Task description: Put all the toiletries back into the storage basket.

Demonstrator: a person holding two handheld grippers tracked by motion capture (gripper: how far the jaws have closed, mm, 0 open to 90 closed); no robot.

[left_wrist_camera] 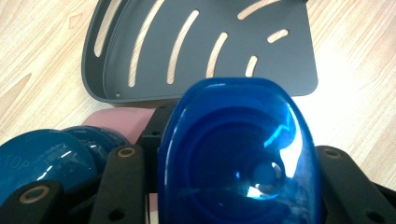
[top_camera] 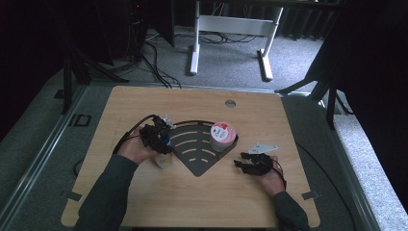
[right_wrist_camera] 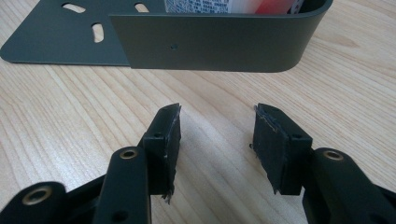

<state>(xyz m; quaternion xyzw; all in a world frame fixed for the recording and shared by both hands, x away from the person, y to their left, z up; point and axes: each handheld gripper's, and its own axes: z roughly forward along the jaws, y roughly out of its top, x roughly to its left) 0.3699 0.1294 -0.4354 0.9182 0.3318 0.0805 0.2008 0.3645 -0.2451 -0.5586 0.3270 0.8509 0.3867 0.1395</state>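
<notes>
**Blue cup held at the rack's edge**

The dark slotted rack (top_camera: 195,154) already carries a pink-lidded tub (top_camera: 223,134). The left gripper (left_wrist_camera: 238,205) clamps a blue-lidded cup (left_wrist_camera: 238,158) just beside it (probably for loading). The right gripper (right_wrist_camera: 215,144) idles, half-spread and empty.

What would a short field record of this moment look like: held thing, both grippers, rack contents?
left gripper: jaws closed on a blue-lidded cup, beside the rack's left edge
right gripper: jaws open, nothing between them, over bare table right of the rack
rack: dark, fan-shaped, slotted, flat on the table
in rack: pink-lidded cup, upright at the right corner
</notes>
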